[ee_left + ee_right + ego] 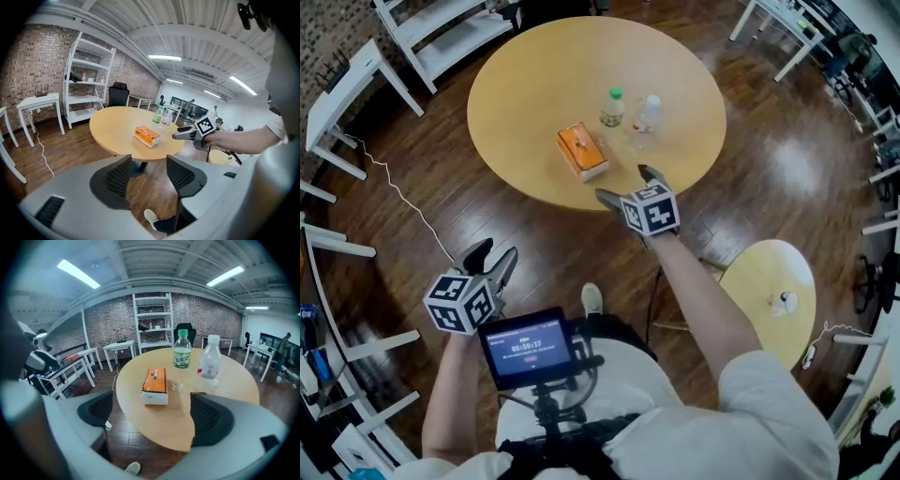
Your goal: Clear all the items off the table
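An orange tissue box [582, 150] lies on the round wooden table [525, 84], with a green-capped bottle [612, 108] and a clear white-capped bottle [646, 114] standing just behind it. My right gripper [623, 185] hovers over the table's near edge, a short way in front of the box, open and empty. In the right gripper view the box [154, 386] and both bottles [182, 352] [209, 362] lie ahead of the spread jaws. My left gripper [493, 258] hangs open and empty over the floor, well short of the table. From the left gripper view the box [146, 135] looks far off.
A small round side table [769, 286] with a small white object stands at the right, near my right arm. White shelving [441, 28] and white desks [337, 103] line the left side, a cable [398, 192] trails on the wooden floor. A tiny clear scrap [177, 386] lies by the box.
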Demonstrator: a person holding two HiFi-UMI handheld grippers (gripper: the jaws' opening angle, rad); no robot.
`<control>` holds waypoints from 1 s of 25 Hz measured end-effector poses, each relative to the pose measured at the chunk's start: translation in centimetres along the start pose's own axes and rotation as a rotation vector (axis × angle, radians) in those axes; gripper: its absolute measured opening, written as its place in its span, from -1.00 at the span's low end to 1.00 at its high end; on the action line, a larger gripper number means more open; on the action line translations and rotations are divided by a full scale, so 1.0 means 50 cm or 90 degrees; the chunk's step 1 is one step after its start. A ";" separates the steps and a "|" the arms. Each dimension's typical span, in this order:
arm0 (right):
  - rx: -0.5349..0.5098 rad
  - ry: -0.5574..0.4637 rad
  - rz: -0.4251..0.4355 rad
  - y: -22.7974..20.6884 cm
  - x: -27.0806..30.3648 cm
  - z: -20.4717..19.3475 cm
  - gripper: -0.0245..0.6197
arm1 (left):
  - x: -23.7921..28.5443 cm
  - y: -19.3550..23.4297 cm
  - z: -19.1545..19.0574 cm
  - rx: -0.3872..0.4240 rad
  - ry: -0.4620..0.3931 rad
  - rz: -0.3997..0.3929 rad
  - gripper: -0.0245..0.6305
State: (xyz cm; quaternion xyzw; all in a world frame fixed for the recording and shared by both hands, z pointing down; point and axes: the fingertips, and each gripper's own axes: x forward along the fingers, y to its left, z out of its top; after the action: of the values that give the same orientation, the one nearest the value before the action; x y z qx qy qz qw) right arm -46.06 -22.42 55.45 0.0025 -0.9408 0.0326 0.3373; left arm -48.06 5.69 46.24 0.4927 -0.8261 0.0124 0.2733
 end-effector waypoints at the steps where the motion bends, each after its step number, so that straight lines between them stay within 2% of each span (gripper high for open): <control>1: 0.004 -0.016 -0.011 0.011 -0.045 -0.008 0.72 | -0.012 -0.015 -0.008 0.008 -0.002 -0.013 -0.19; 5: 0.041 -0.078 -0.067 0.068 -0.236 -0.050 0.72 | -0.067 -0.067 -0.035 0.034 -0.011 -0.064 -0.19; 10: 0.099 -0.130 -0.153 0.147 -0.479 -0.165 0.72 | -0.128 -0.162 -0.096 0.069 -0.007 -0.145 -0.19; 14: 0.139 -0.137 -0.223 0.189 -0.637 -0.278 0.72 | -0.154 -0.236 -0.146 0.085 0.008 -0.199 -0.19; 20: 0.206 -0.145 -0.369 0.193 -0.864 -0.445 0.71 | -0.149 -0.386 -0.187 0.136 0.027 -0.301 -0.19; 25: 0.284 -0.154 -0.437 0.202 -0.995 -0.586 0.71 | -0.128 -0.510 -0.242 0.170 0.059 -0.371 -0.19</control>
State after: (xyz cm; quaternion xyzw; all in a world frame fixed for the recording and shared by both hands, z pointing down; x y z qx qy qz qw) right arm 10.68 -11.37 45.86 0.3923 -0.8881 0.1206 0.2071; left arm -19.47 1.24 47.21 0.7388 -0.6281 0.0645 0.2355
